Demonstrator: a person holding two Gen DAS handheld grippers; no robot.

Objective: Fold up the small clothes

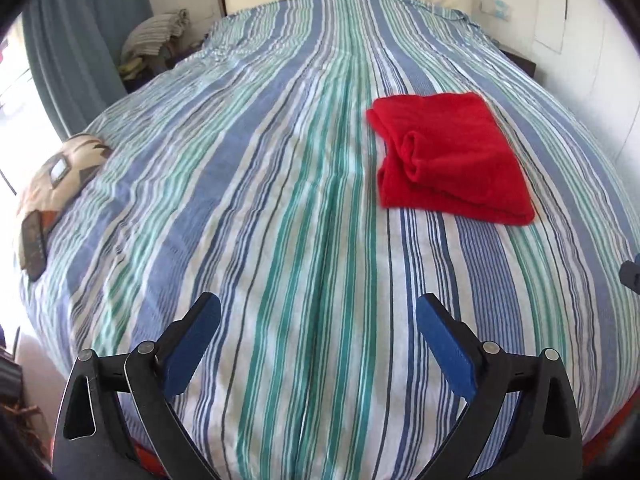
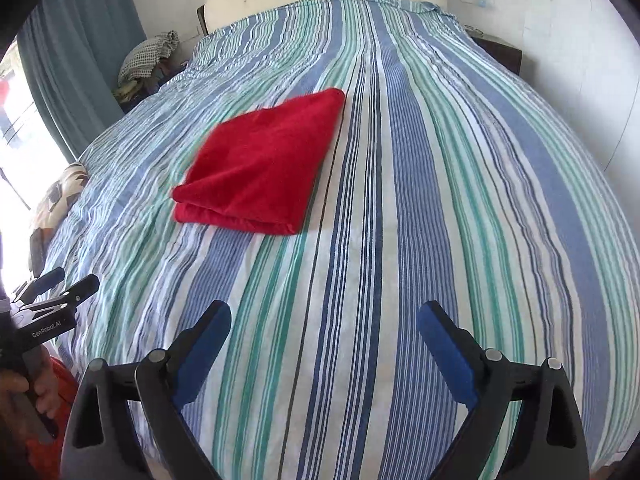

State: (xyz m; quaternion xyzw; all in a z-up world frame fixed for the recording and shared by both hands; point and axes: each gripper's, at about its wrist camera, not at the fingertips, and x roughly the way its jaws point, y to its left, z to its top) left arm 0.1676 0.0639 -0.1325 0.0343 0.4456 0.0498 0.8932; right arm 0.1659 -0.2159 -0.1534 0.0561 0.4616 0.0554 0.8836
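Patterned cushion (image 1: 60, 172): left edge of bed. Left tongs (image 1: 318, 344): spread wide, nothing held, over striped bedspread (image 1: 280, 200). Red garment (image 1: 448, 160): folded flat on bedspread, well ahead of both tongs. Right tongs (image 2: 323, 354): spread wide, nothing held.

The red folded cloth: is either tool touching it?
Apart. In both wrist views the red folded cloth lies farther up the striped bedspread, bare stripes separating it from the open left tool and right tool.

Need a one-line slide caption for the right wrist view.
Open right hand-held gripper hovers over the striped bedspread, folded red garment lying ahead to its left.
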